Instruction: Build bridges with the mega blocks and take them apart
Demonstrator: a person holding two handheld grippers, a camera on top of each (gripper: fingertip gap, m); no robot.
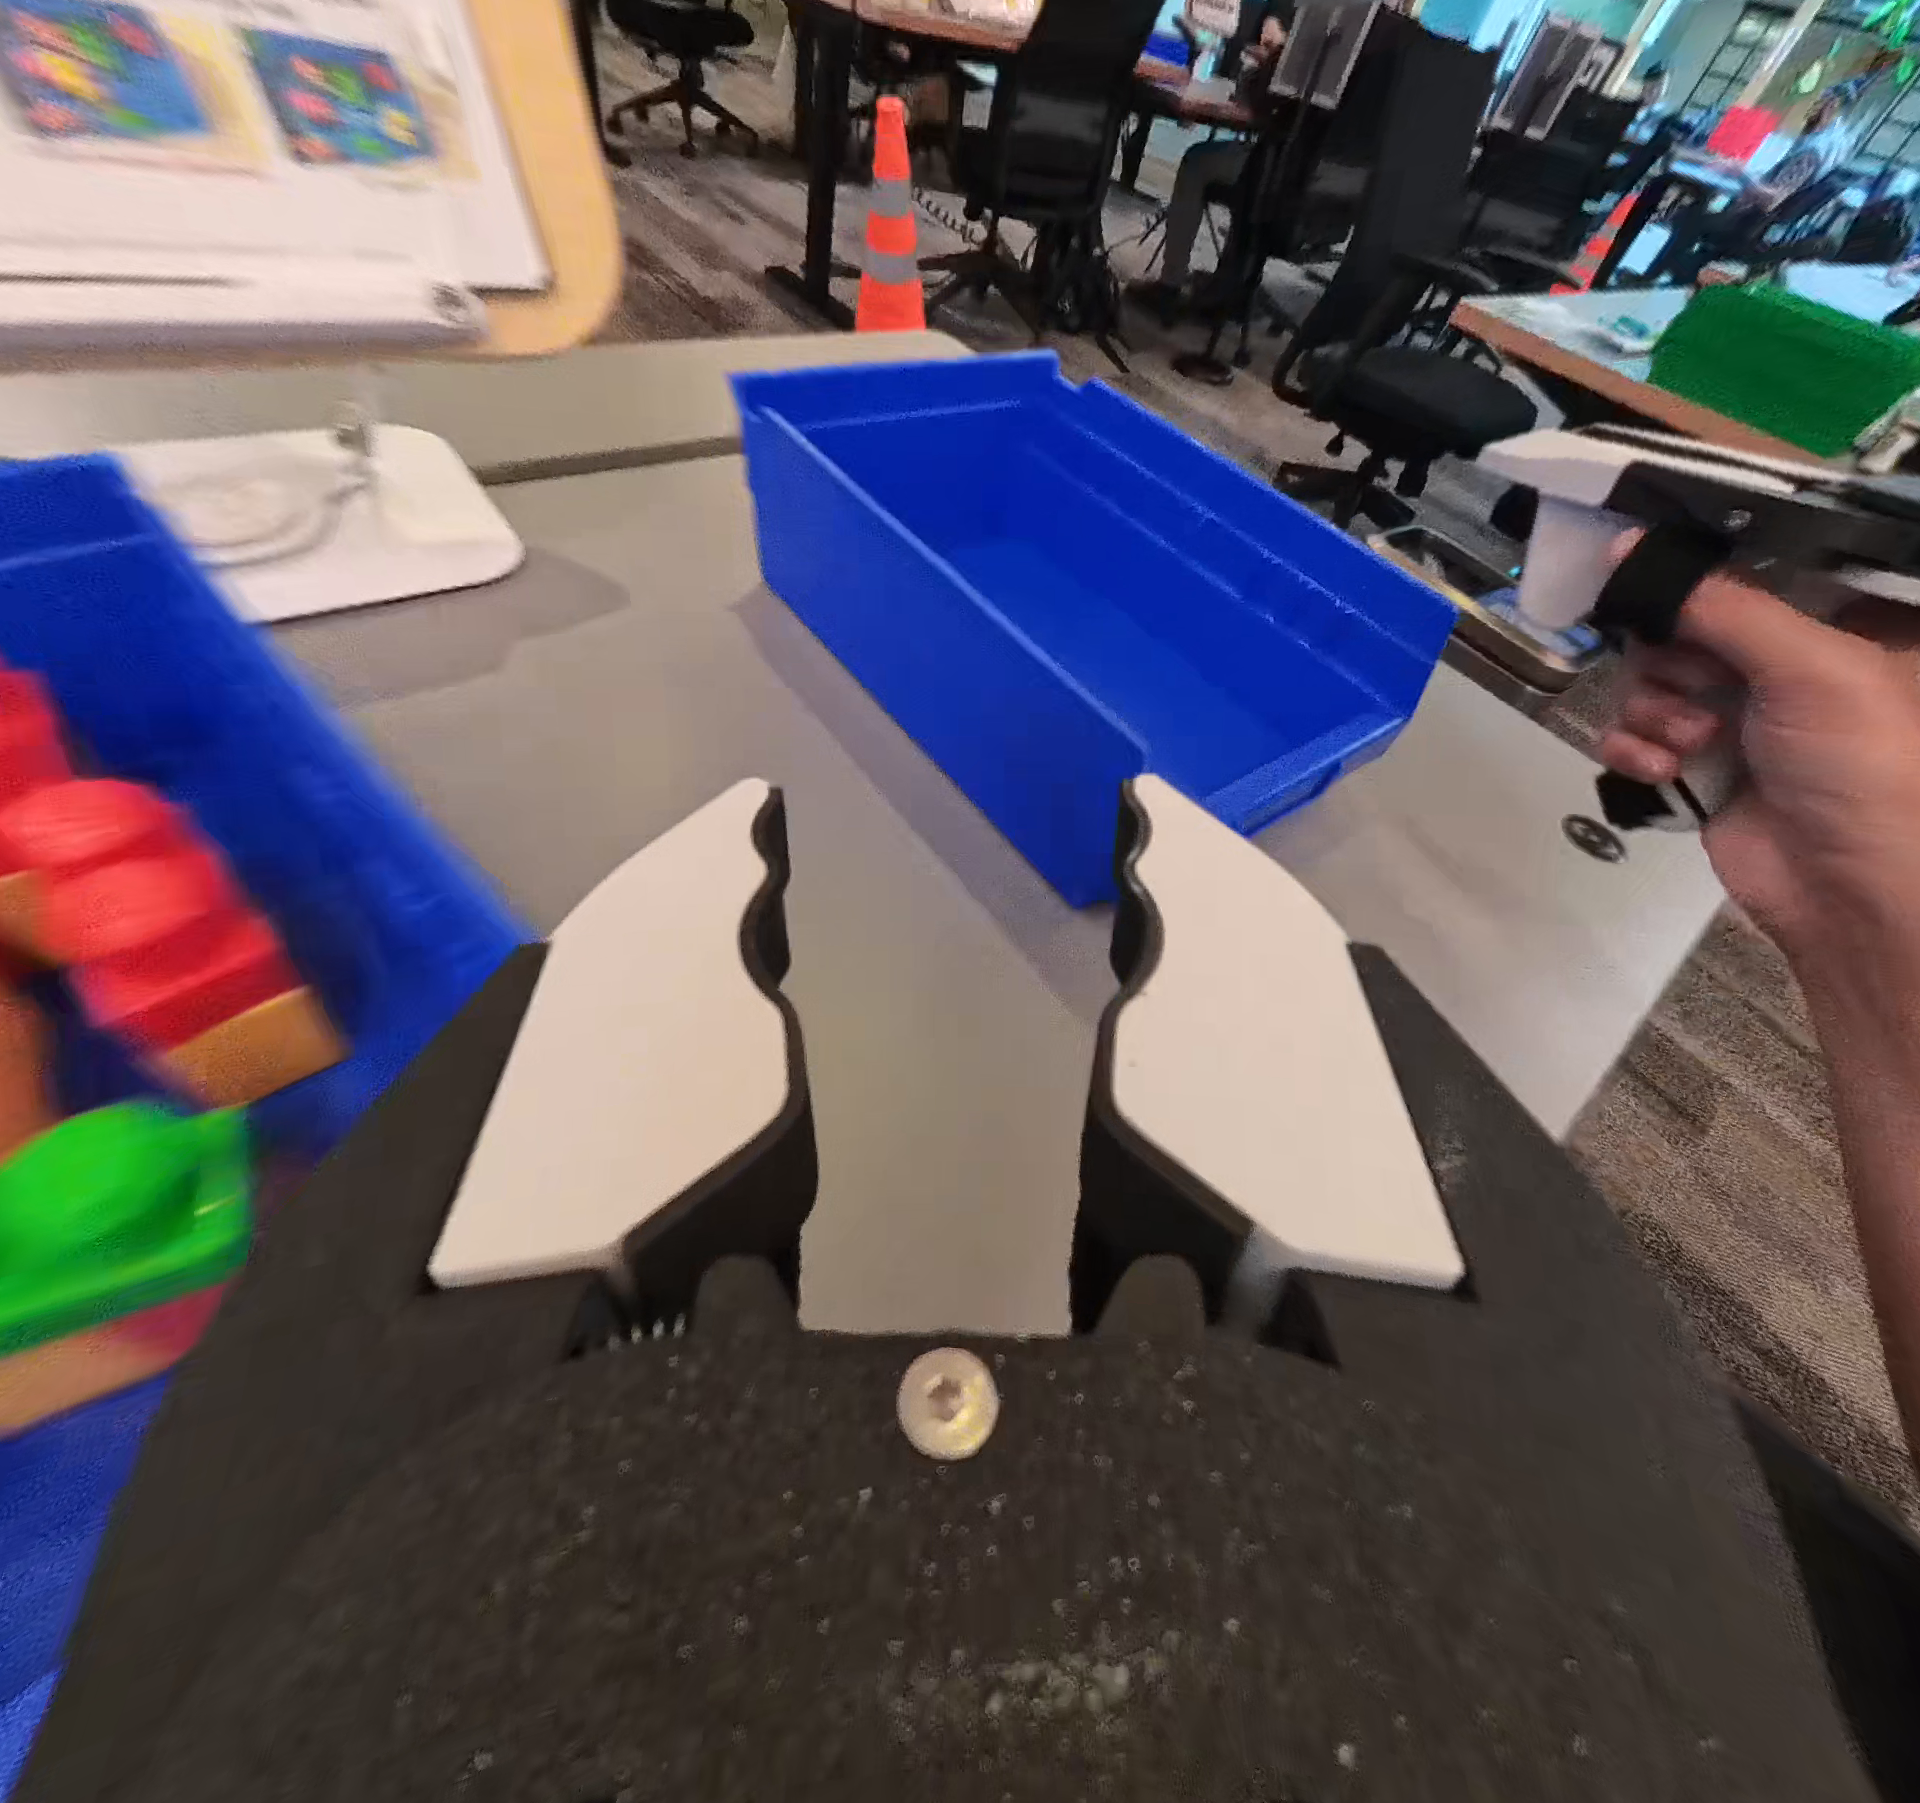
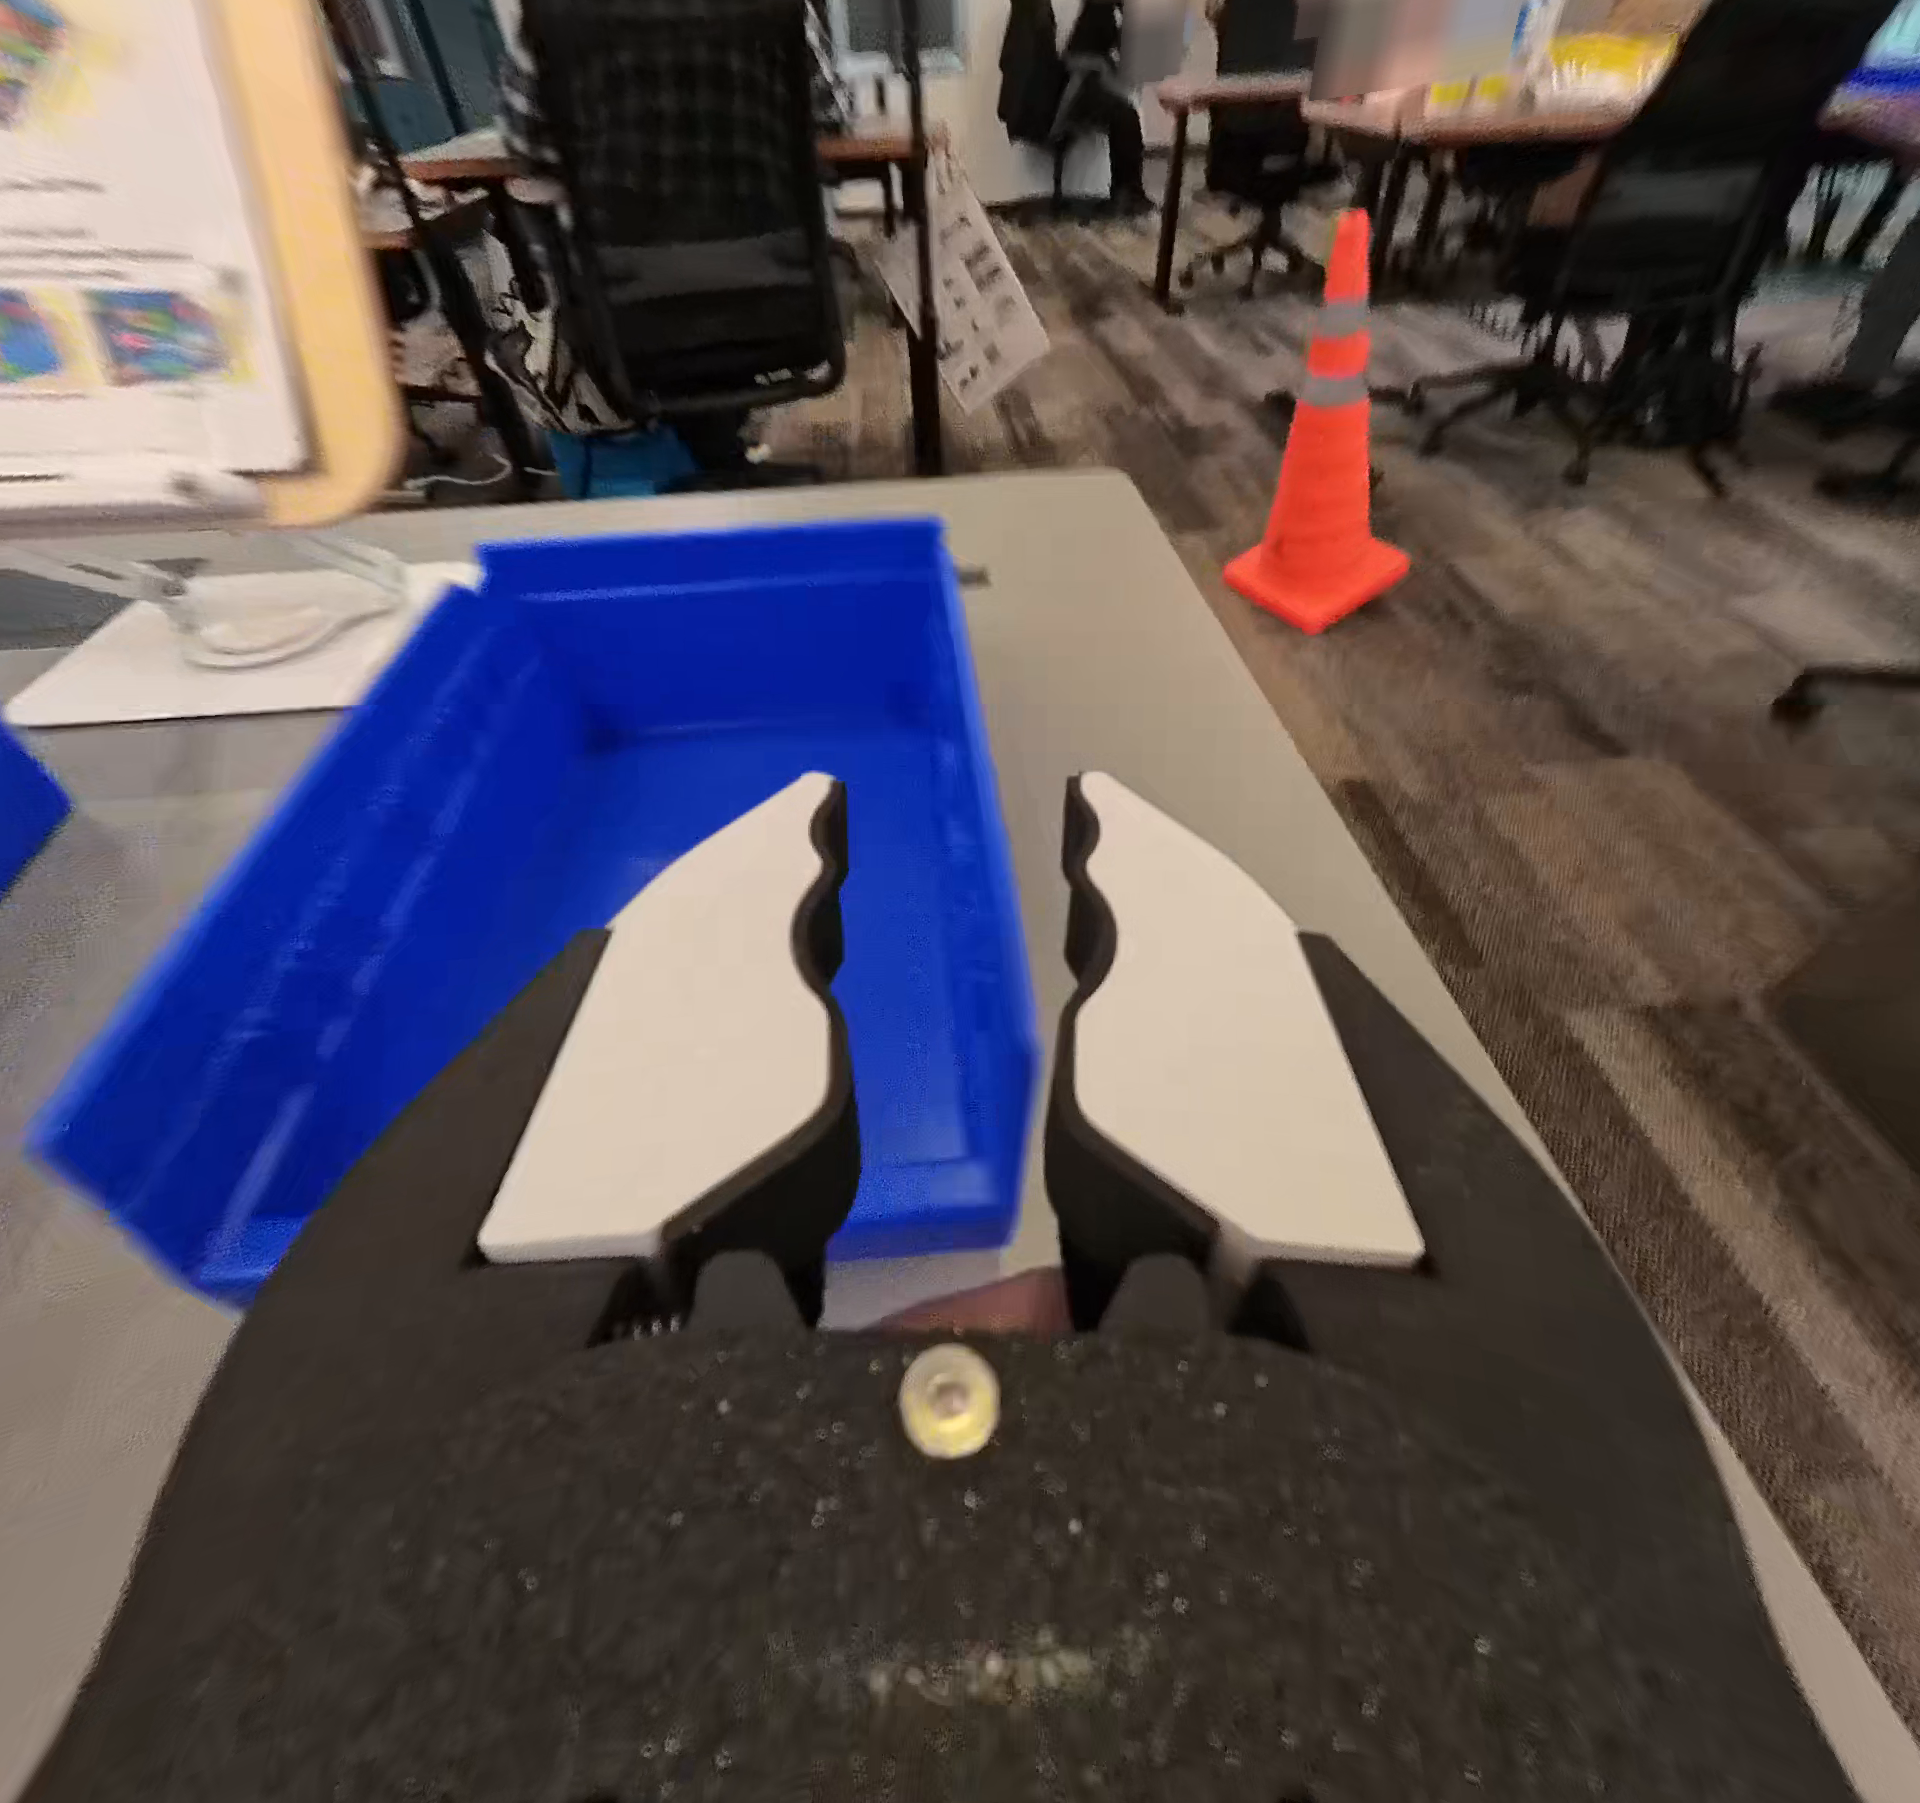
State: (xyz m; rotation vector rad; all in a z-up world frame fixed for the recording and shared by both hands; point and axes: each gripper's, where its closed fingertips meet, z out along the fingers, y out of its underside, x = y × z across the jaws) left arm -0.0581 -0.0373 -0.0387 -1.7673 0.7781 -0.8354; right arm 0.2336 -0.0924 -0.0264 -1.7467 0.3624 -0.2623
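Far left, near edge of left wrist view: a blue bin (image 1: 208, 714) w/ the mega blocks (image 1: 135, 1005) piled inside, red, orange and green, all blurred, so exact count can't be told. Behind it a clipboard (image 1: 530, 91) w/ printed sheets stands over a white base (image 1: 343, 527) on the grey table (image 1: 582, 735).

Left claw (image 1: 948, 818) is over bare table, jaws wide apart, nothing between them. Just beyond its tips and a bit right sits a 2nd blue bin (image 1: 1081, 600), long and open-topped, no blocks in it.

Right edge of that view: a hand (image 1: 1808, 756) grips the handle of the other tool, off the table's right side.

Right wrist view: right claw (image 2: 954, 808) hangs over the near right part of that same bin (image 2: 436, 922), jaws apart w/ a clear gap, holding nothing. Its left finger is over the bin's inside, right finger over the table beside the bin's right wall.

Far right on the floor, an orange cone (image 2: 1325, 465), office chairs (image 2: 686, 195) behind.
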